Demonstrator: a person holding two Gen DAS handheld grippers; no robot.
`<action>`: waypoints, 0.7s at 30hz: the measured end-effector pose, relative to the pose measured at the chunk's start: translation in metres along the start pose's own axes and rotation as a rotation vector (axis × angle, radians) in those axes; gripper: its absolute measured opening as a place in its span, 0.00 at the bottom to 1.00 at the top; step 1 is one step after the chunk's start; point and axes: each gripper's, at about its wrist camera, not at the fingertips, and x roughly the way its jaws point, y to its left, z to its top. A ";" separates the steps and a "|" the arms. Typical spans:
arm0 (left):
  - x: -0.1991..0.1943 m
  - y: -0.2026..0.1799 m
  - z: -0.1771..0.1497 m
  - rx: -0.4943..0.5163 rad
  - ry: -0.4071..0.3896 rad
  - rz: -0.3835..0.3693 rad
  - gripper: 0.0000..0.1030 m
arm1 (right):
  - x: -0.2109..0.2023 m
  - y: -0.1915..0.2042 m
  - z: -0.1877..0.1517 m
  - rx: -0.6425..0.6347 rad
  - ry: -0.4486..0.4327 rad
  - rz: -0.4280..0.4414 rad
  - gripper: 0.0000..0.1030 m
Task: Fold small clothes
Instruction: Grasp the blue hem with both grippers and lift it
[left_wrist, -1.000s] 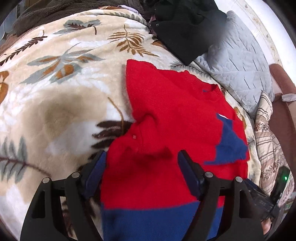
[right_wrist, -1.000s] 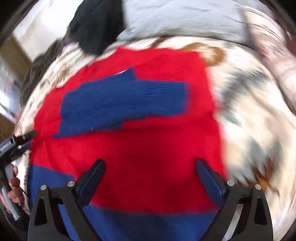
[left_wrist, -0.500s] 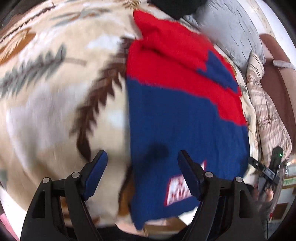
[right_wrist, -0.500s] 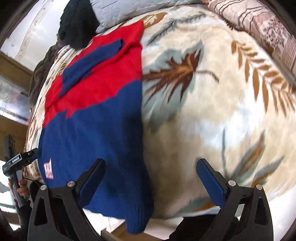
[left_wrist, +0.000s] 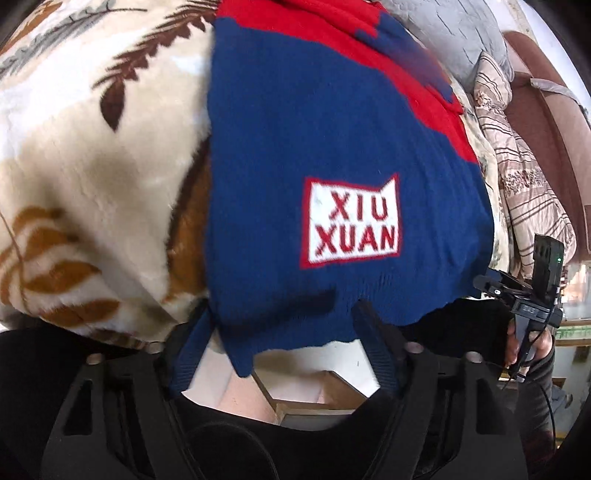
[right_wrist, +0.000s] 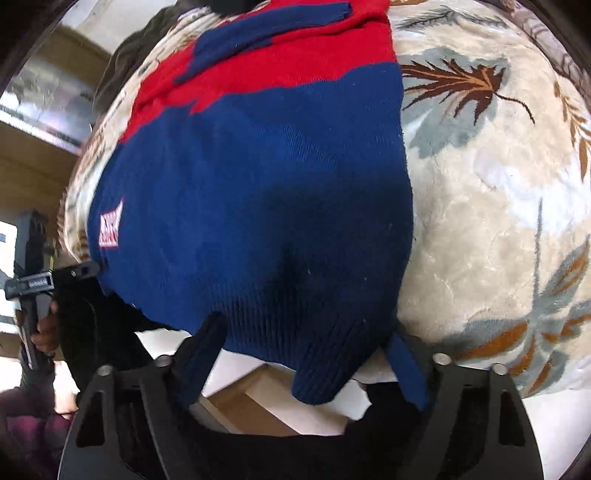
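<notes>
Blue and red knitted wool makes up the small sweater (left_wrist: 332, 122), which is laid flat on a plush cream blanket printed with brown and grey leaves (left_wrist: 92, 155), its ribbed blue hem hanging over the blanket's near edge at the bottom of both frames. A white patch with red lettering (left_wrist: 352, 219) is seen on the blue part, right of centre in the left wrist view and at the far left in the right wrist view (right_wrist: 110, 229). A blue sleeve (right_wrist: 258, 33) is folded across the red upper part at the top of the right wrist frame.

The left tongs (left_wrist: 277, 347) are set astride the hem's left corner; their jaws are closing, with the knit between them but not yet pinched. The right tongs (right_wrist: 306, 354) are likewise closing around the hem's right corner, the fabric between the jaws and not visibly pressed.

A grey quilted pillow (left_wrist: 461, 29) and a striped beige quilt (left_wrist: 524, 177) are seen at the upper right of the left wrist view.
</notes>
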 end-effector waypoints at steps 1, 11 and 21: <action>0.001 0.001 -0.002 0.004 -0.005 0.024 0.51 | -0.002 -0.001 -0.001 -0.011 0.003 -0.034 0.49; -0.022 0.017 -0.005 -0.029 -0.024 -0.171 0.06 | -0.026 -0.018 -0.008 0.063 -0.083 0.214 0.05; -0.047 0.013 0.020 -0.057 -0.155 -0.370 0.06 | -0.061 -0.009 -0.003 0.140 -0.320 0.403 0.05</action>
